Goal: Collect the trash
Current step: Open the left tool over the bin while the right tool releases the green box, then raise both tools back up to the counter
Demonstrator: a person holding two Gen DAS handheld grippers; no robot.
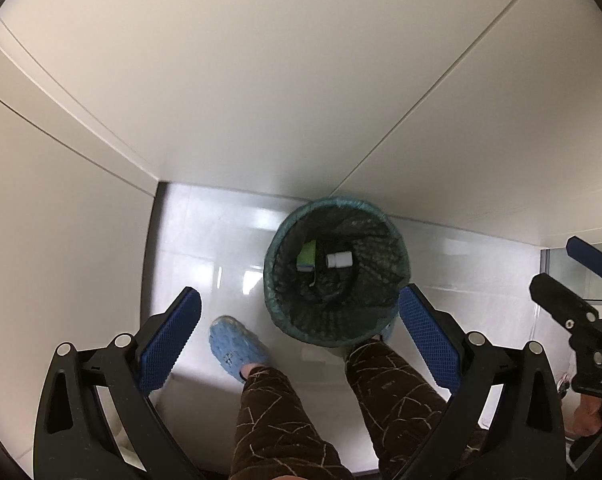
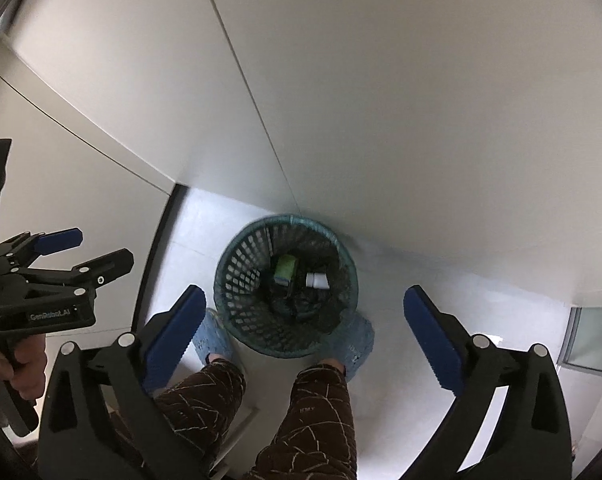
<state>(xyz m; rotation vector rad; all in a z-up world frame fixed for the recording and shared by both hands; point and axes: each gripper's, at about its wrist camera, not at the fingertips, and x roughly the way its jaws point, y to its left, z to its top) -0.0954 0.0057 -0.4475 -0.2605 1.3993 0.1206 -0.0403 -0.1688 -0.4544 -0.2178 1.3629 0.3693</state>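
Observation:
A round teal mesh trash basket (image 1: 397, 264) with a dark liner stands on the floor against the wall, also in the right wrist view (image 2: 241, 280). Inside lie a green carton (image 1: 307, 256) (image 2: 285, 269) and a small white bottle (image 1: 339, 259) (image 2: 317, 280). My left gripper (image 1: 301, 320) is open and empty, held high above the basket. My right gripper (image 2: 305, 320) is open and empty, also high above it. Each gripper shows at the edge of the other's view, the right one (image 1: 573, 276) and the left one (image 2: 89, 252).
White walls (image 1: 261, 80) meet in a corner behind the basket. The glossy white tiled floor (image 1: 205, 240) lies below. The person's legs in dark patterned trousers (image 1: 277, 412) and blue slippers (image 1: 237, 346) stand just before the basket. A glass panel (image 2: 593, 340) is at right.

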